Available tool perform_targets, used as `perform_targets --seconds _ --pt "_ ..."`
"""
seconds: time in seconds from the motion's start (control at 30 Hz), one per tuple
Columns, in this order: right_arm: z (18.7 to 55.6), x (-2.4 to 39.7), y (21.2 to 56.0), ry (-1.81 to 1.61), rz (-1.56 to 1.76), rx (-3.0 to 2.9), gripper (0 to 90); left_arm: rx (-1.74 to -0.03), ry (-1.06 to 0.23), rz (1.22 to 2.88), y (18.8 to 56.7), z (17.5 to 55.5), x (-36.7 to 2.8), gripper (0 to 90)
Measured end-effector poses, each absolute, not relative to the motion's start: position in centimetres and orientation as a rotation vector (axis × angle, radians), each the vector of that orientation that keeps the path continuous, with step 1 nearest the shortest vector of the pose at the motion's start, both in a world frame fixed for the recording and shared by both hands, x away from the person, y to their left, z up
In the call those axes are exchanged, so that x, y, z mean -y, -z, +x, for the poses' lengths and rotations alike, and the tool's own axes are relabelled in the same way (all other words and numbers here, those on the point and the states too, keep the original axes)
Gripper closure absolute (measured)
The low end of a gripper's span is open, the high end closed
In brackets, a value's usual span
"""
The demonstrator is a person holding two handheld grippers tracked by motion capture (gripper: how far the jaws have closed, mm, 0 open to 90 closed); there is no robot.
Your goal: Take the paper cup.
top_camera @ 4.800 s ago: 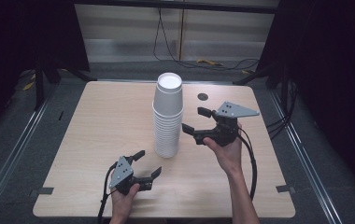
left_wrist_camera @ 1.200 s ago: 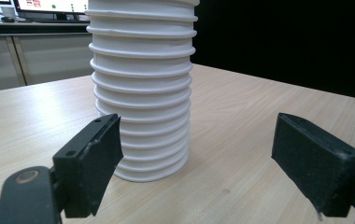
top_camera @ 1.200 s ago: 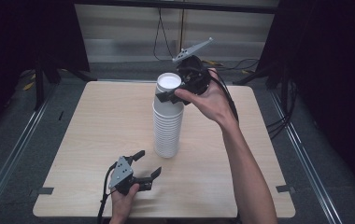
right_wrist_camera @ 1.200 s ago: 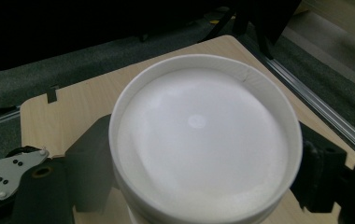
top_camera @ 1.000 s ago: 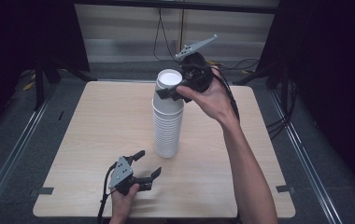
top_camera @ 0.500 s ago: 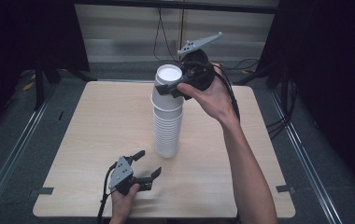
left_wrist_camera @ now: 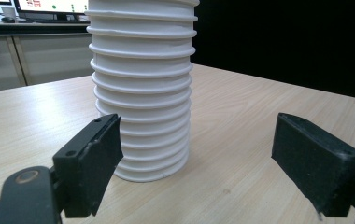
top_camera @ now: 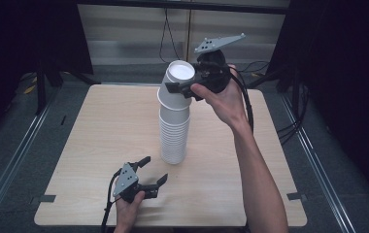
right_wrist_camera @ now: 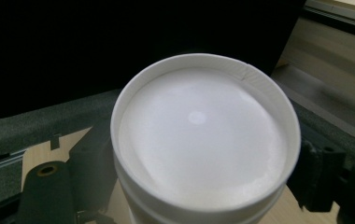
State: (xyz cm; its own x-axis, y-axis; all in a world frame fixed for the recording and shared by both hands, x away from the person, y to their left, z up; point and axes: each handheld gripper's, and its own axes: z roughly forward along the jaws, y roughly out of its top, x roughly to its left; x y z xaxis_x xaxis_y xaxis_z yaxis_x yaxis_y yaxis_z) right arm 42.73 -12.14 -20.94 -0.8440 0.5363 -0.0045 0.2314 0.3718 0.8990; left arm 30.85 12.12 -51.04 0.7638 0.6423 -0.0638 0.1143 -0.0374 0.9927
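One cup [top_camera: 176, 87] is gripped in the right gripper's [top_camera: 185, 89] jaws, tilting off the stack [top_camera: 174, 136]; separation unfinished, left gripper [top_camera: 148, 177] resting with jaws apart on the worktop [top_camera: 100, 126]

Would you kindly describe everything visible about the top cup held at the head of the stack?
The top cup is white, apparently paper, upside down, its recessed flat bottom facing up inside a raised rim with a faint seam. It tilts slightly and sits raised above the stack of cups, its lower edge still around the stack's top. The right tool is clamped on its sides, one jaw on each side in the right gripper view. It looks clean and undented.
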Motion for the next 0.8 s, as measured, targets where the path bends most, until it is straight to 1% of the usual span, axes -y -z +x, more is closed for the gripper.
perform_targets --seconds 0.8 --pt "41.6 14.6 20.6 -1.695 0.658 -2.185 23.1 -0.621 -0.471 1.579 51.0 30.9 -12.1 15.9"
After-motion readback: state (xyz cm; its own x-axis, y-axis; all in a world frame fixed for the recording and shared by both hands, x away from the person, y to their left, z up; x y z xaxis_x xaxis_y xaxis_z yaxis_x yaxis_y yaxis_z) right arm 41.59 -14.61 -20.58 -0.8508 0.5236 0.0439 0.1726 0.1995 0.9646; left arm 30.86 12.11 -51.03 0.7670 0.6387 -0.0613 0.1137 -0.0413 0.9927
